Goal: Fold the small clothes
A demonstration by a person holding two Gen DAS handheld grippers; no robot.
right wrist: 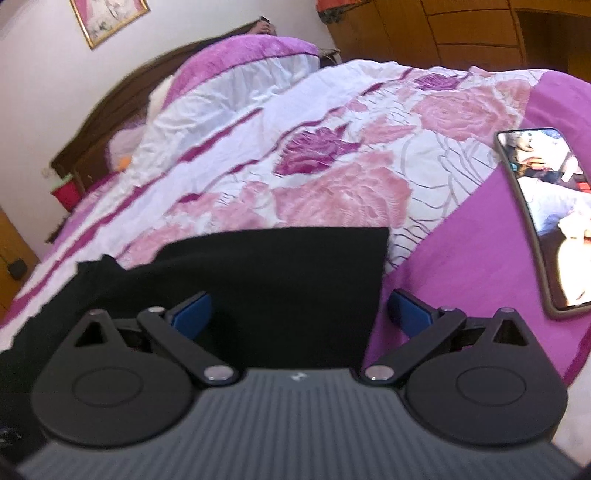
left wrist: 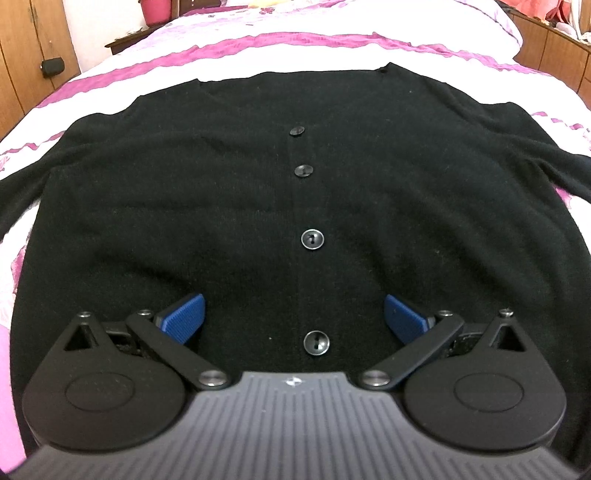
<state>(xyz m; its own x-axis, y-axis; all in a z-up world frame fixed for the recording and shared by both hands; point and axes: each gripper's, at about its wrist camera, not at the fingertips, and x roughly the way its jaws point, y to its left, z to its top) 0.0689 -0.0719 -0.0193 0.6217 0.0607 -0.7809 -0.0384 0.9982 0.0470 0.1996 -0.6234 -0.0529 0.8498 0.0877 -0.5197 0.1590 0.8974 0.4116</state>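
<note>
A black buttoned cardigan (left wrist: pixel 221 192) lies spread flat on the bed, front up, sleeves out to both sides. My left gripper (left wrist: pixel 294 314) is open and empty, low over the hem, with the lowest button (left wrist: pixel 316 342) between its blue pads. In the right wrist view a corner of the same cardigan (right wrist: pixel 280 280) lies on the cover. My right gripper (right wrist: pixel 300 312) is open, just above that corner; its left pad (right wrist: pixel 194 315) is over the cloth and its right pad (right wrist: pixel 408 314) is over the purple cover. Neither pad grips cloth.
The bed has a white, pink and purple flowered cover (right wrist: pixel 332 155). A smartphone (right wrist: pixel 546 218) with its screen lit lies on the cover to the right of my right gripper. Pillows (right wrist: pixel 236 74) and a dark headboard are at the far end. Wooden wardrobes (right wrist: pixel 461 33) stand beyond the bed.
</note>
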